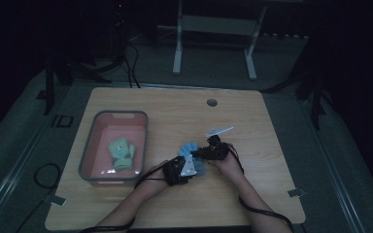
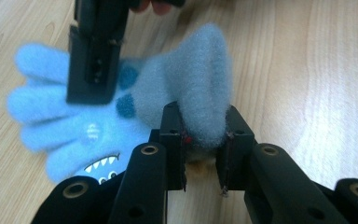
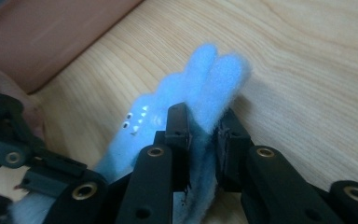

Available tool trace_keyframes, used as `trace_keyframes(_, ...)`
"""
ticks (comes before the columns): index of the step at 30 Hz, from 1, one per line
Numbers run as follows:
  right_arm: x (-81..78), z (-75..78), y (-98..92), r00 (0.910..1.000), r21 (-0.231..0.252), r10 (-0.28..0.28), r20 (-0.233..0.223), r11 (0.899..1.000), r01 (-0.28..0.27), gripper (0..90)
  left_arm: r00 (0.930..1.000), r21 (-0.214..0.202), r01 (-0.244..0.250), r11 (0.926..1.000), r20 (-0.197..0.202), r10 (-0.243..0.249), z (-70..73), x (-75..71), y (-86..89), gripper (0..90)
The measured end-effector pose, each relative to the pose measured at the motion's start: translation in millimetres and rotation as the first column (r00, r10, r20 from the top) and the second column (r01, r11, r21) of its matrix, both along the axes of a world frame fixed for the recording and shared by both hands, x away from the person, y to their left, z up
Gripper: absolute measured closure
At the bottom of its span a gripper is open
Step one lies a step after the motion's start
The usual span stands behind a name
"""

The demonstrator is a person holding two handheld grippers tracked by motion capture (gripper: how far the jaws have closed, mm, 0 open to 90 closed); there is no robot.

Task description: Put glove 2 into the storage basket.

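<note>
Two tools are clamped on one fluffy blue glove (image 1: 190, 148) just above the wooden desk (image 1: 252, 194), near its middle. The left tool (image 2: 204, 140) is closed on a bunched grey-blue fold of the glove — the fabric is pinched between both pads and bulges out above them. The right tool (image 3: 203, 128) is closed on the glove too, with the fingertips of the glove standing up past its jaws. Both sets of jaws are seen pressing into the fleece, with no gap at the pads.

In the left gripper view the glove's fingers are spread to the left over the desk, a printed toothy face is seen low on the palm, and the other tool is seen reaching in from the top edge.

A pink bin (image 1: 89, 145) with a grey rim is placed at the left of the desk — a green glove (image 1: 122, 154) is lying inside it, well apart from the blue one.
</note>
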State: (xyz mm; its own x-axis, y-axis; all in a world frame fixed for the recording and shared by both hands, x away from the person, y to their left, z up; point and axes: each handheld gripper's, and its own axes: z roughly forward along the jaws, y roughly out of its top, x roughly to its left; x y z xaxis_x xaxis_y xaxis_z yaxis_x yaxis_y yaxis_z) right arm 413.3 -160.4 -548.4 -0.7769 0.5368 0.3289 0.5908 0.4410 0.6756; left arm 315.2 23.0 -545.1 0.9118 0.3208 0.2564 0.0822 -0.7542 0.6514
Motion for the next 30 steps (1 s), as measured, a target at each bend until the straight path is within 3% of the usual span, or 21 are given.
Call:
trace_keyframes(9,-8.9,27.3,7.0,0.9985,0.008,0.021,0.051,1.0,-0.021,78.0,0.9998,-0.035,-0.007,0.9994,-0.018,0.006,24.1,-6.5,8.2,75.9)
trace_keyframes(14,-13.5,36.9,8.8,0.9971,0.015,0.03,0.07,0.999,-0.031,78.1,1.0,-0.016,-0.004,0.9999,0.005,0.004,39.8,-12.5,7.0,75.9)
trace_keyframes(20,-15.8,51.1,6.5,0.9954,0.038,0.029,0.091,0.999,-0.033,78.1,0.9999,-0.026,-0.001,0.9997,0.016,0.001,57.1,-14.8,8.9,75.8)
trace_keyframes(25,-17.4,65.6,9.6,0.9926,0.039,0.037,0.116,0.998,-0.042,78.1,0.9997,-0.027,0.004,0.9996,0.025,-0.003,69.7,-14.9,16.7,75.9)
trace_keyframes(30,-17.7,78.5,21.9,0.9904,0.037,0.055,0.127,0.998,-0.06,78.1,0.9993,-0.001,0.0,1.0,0.037,0.0,79.6,-17.2,26.7,75.9)
